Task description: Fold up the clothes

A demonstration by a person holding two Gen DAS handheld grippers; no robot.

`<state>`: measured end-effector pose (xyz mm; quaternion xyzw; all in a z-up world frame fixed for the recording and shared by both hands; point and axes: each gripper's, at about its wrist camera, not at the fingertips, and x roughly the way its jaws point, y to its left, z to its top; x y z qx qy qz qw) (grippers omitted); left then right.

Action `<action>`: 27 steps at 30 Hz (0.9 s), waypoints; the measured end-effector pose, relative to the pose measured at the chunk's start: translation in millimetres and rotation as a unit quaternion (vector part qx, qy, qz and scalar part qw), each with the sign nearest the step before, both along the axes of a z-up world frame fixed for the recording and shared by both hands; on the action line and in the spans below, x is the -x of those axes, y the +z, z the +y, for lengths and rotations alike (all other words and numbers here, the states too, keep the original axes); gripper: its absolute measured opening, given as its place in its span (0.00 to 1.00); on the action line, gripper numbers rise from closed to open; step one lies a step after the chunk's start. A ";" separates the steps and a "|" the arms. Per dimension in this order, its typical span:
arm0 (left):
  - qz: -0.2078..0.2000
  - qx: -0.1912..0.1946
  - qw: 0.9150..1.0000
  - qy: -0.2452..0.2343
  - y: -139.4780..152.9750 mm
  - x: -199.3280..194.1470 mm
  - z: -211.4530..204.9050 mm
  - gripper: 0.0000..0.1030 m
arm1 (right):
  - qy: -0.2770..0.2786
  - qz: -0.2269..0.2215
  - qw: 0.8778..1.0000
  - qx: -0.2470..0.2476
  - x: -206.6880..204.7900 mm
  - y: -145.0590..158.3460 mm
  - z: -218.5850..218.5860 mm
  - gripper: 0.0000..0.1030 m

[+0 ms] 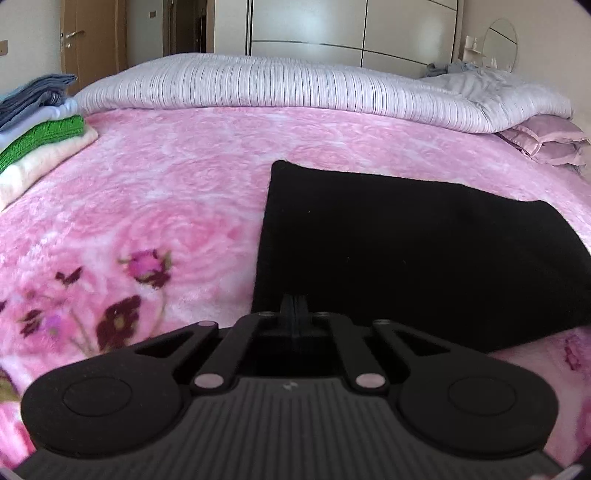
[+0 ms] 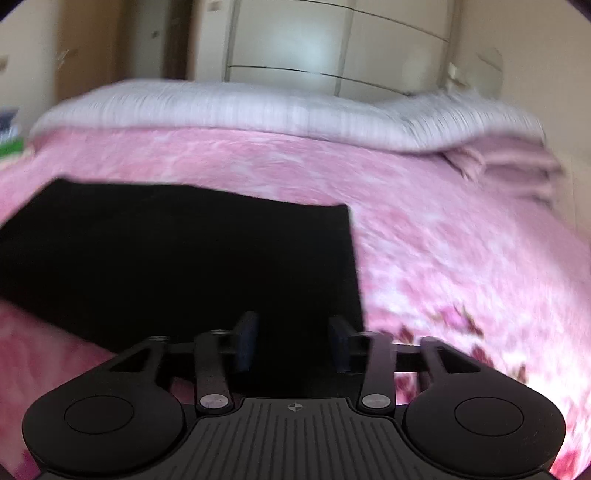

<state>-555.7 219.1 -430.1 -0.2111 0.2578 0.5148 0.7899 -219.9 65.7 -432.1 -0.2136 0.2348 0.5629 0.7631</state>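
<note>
A black garment (image 1: 424, 251) lies folded flat as a rectangle on the pink floral blanket (image 1: 166, 206). My left gripper (image 1: 293, 306) is shut at the garment's near left corner; black on black, I cannot tell whether cloth is pinched between the fingers. In the blurred right wrist view the same black garment (image 2: 177, 258) fills the left half. My right gripper (image 2: 293, 339) is open, its fingers (image 2: 245, 341) spread over the garment's near right corner, with nothing held.
A stack of folded clothes (image 1: 40, 122), blue, white, green and cream, sits at the bed's far left. A striped duvet (image 1: 295, 88) is rolled along the far side, with lilac pillows (image 1: 546, 144) at the far right. A wardrobe (image 1: 351, 33) stands behind.
</note>
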 end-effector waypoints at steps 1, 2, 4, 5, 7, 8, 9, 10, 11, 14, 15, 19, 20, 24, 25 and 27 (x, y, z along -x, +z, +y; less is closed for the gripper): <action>-0.006 0.002 1.000 0.001 2.7 1.5 -1.8 0.03 | -0.009 0.028 1.000 -0.003 -5.4 2.7 -1.5 0.43; -0.012 0.003 1.000 0.003 5.5 3.0 -3.6 0.03 | -0.017 0.034 0.999 -0.001 -5.0 6.7 -0.8 0.43; -0.024 0.007 1.000 0.005 10.9 6.0 -7.1 0.04 | -0.025 0.021 0.999 -0.007 7.3 18.0 -3.4 0.43; -0.022 0.010 1.000 0.007 11.0 5.8 -7.3 0.05 | -0.025 0.016 0.999 -0.016 14.6 24.3 -5.5 0.43; -0.001 0.021 1.000 0.013 4.5 1.1 -3.9 0.08 | -0.017 0.029 0.999 -0.035 24.7 31.0 -11.3 0.43; 0.004 0.024 1.000 0.016 0.2 0.1 -2.5 0.08 | -0.019 0.036 0.999 -0.032 25.6 28.7 -11.5 0.43; 0.003 0.022 1.000 0.019 -5.5 1.0 -1.8 0.08 | -0.027 0.043 0.998 -0.021 22.0 20.3 -9.5 0.43; 0.003 0.020 1.000 0.021 -8.9 1.3 -2.0 0.07 | -0.035 0.051 0.998 -0.009 18.1 11.3 -7.4 0.43; 0.005 0.017 1.000 0.022 -9.3 1.1 -3.4 0.07 | -0.043 0.059 0.997 0.003 14.1 2.4 -5.3 0.43; 0.000 0.030 0.999 0.037 -2.2 3.1 -7.3 0.07 | -0.056 0.088 0.995 0.001 8.4 9.7 -10.7 0.44; -0.014 0.040 0.998 0.045 0.9 7.1 -9.7 0.07 | -0.060 0.098 0.993 0.000 6.5 12.5 -12.7 0.44; -0.120 0.095 0.984 0.087 8.7 33.8 -21.4 0.28 | -0.098 0.207 0.973 -0.034 -2.2 28.8 -36.7 0.44; -0.151 0.112 0.977 0.099 3.6 39.9 -20.2 0.33 | -0.109 0.257 0.959 -0.047 -8.7 29.3 -46.8 0.44; -0.269 0.179 0.935 0.147 -16.8 63.9 -15.8 0.33 | -0.174 0.467 0.863 -0.084 -42.6 0.7 -67.8 0.44; -0.298 0.196 0.921 0.158 -21.9 69.9 -14.7 0.32 | -0.187 0.498 0.842 -0.093 -50.5 -6.8 -68.1 0.44; -0.343 0.219 0.896 0.178 -30.3 78.6 -10.9 0.32 | -0.203 0.533 0.814 -0.104 -60.0 -17.1 -64.9 0.44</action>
